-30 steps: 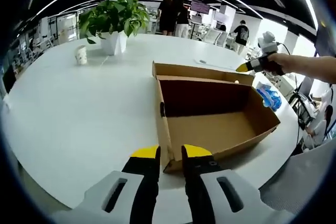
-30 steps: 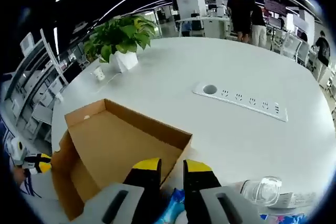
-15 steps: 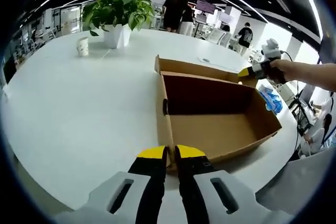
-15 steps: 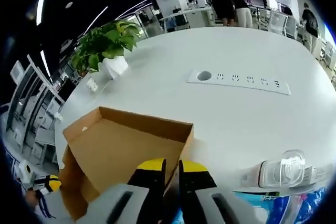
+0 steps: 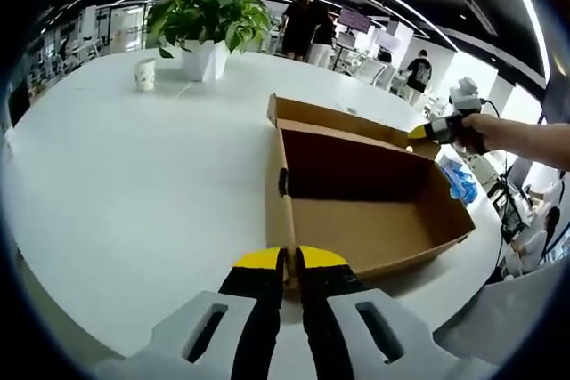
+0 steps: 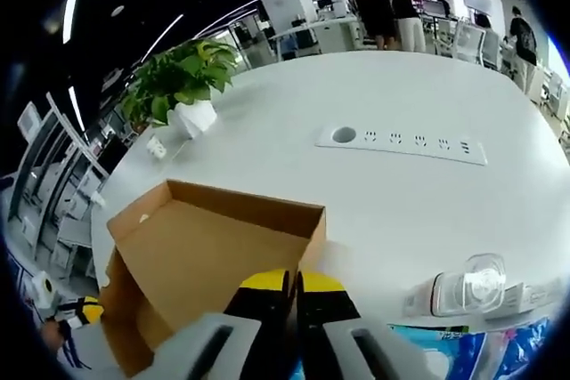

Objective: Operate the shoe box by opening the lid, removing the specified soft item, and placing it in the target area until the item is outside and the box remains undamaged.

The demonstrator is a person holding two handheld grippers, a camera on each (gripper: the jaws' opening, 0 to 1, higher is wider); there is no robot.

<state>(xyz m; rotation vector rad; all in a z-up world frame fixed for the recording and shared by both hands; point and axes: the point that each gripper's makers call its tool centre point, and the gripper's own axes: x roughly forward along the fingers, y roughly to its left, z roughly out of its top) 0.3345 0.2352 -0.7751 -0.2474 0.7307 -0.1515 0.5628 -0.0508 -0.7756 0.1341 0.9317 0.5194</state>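
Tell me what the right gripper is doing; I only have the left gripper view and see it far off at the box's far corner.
Observer: The right gripper has its jaws closed together on the cardboard box's wall.
Operator: Anything beyond that far wall that I can't make out?
Observer: A clear plastic container lies on the table beside blue packaging.
Operator: Any hazards on the table further out?
Observer: A white power strip is set into the table, apart from the box.
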